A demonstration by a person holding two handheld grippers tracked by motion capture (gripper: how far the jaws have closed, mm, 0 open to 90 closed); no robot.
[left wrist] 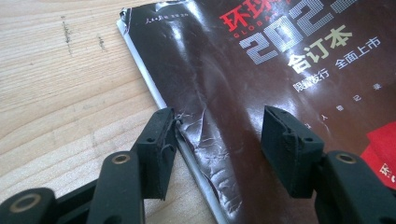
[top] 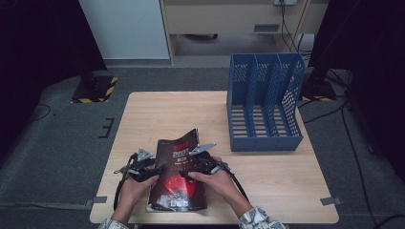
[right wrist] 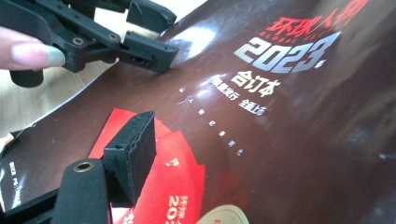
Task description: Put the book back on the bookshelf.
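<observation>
Worktop [top: 267,167], blue file rack [top: 265,102] empty at far right. Magazine [top: 179,174] lies near edge, cover buckling. My left claw [left wrist: 217,140] straddles its spine, not clamped; right claw [top: 198,167] open over cover. Lifting and filing remain.

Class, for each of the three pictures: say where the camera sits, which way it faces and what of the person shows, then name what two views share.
High view: above the person's side, facing forward and down on the table, the magazine and the blue file rack; both forearms, left gripper and right gripper show.
Left gripper view: rides the left gripper, facing along its jaws, which straddle the magazine's spine edge.
Right gripper view: rides the right gripper, facing across the cover; a fingertip shows.
Shared: both gripper views show the magazine's cover.
</observation>
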